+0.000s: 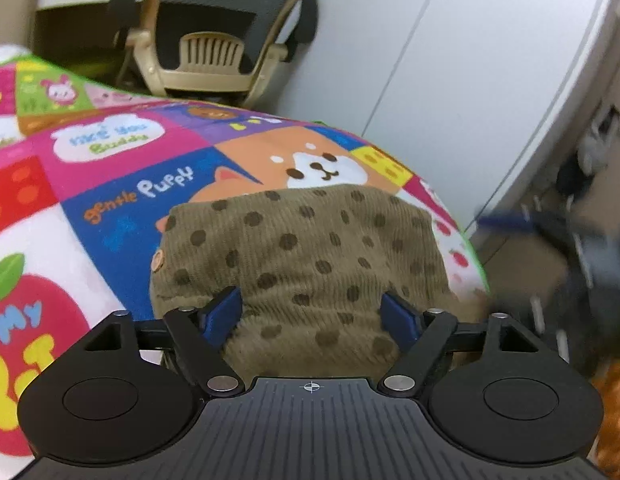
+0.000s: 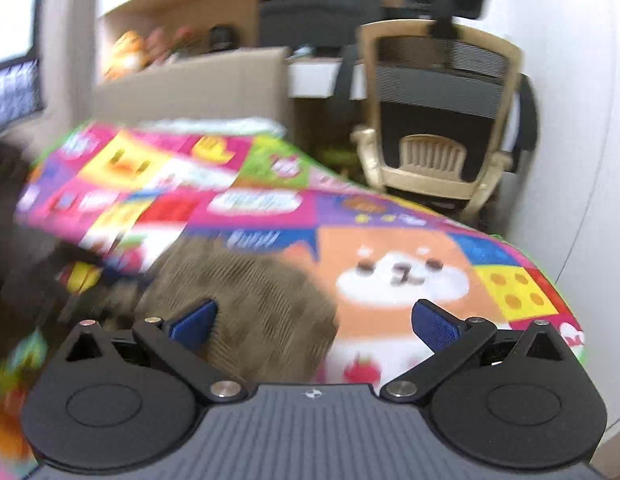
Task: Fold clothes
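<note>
Fingers (image 1: 225, 310) of the left gripper (image 1: 312, 312) are seen spread wide over the folded spotted corduroy garment (image 1: 301, 256), which lies on the cartoon-print blanket (image 1: 109, 168) and is judged soft, light and limp, best pinched at a folded edge; its near edge is cut off by the gripper body. From the right wrist, the right gripper (image 2: 316, 324) is likewise spread with nothing pinched, and the garment (image 2: 249, 300) is blurred at its left finger (image 2: 193, 322), so contact cannot be told.

Blanket (image 1: 109, 184) reads "gentle Puppy", "nice you Buddy", "My".
</note>
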Demonstrator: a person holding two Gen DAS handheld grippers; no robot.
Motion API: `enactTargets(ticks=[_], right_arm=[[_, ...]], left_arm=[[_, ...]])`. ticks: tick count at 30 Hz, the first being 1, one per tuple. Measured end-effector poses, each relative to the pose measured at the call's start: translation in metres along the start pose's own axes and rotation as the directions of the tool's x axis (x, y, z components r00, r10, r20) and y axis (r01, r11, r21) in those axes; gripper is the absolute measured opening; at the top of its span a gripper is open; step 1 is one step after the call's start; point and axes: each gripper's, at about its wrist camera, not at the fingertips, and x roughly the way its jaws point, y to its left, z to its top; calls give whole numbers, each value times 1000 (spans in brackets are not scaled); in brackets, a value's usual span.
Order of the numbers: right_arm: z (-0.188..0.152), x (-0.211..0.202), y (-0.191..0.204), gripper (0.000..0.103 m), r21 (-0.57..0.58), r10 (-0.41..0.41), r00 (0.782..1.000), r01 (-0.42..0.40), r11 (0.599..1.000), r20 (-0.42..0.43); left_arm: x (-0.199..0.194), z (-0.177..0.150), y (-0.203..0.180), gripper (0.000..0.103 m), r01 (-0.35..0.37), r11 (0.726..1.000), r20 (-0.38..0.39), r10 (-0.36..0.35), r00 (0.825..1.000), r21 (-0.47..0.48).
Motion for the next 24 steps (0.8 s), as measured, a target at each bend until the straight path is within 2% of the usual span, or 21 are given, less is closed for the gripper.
enactTargets(ticks=[1,3,6,10,12,13,16,18,19,20,24], right_arm=[[5,11,-4,103,37,-16,1000,16,999,7],[9,22,-18,103,154,34,999,-33,987,0],[9,15,-28,103,248,142,988,-153,957,60],[-4,-14,0,103,25,53,996,-55,998,77],[-14,-26,17,103,-103,9,997,-1,995,77],[-18,-32,25,103,-163,-7,997,19,987,74],[-40,-33,51,103,-264,62,998,-68,962,-29],[-57,-38,73,103,-358,81,995,-98,929,-64],[-62,-43,79,103,-391,74,996,-88,916,-52],[-66,-47,84,103,-413,68,997,-78,907,-39],[-54,-60,70,103,-307,60,998,-52,950,15]], left_arm=[[2,0,-2,87,-5,1000,2,5,1000,9],[2,-1,-6,88,-18,999,3,18,1000,31],[-1,-2,-4,88,-20,999,-2,20,1000,34],[-19,0,21,88,29,995,15,-28,999,-94],[-32,-1,32,89,48,988,36,-43,998,-148],[-38,-3,34,93,42,988,41,-36,999,-147],[-48,-15,32,94,7,990,17,-4,1000,-140],[-51,-25,33,94,29,984,-10,-32,999,-175],[-54,-31,35,94,54,977,-15,-58,998,-205],[-57,-37,37,94,82,968,-10,-86,996,-235],[-64,-59,49,93,171,921,42,-167,985,-351]])
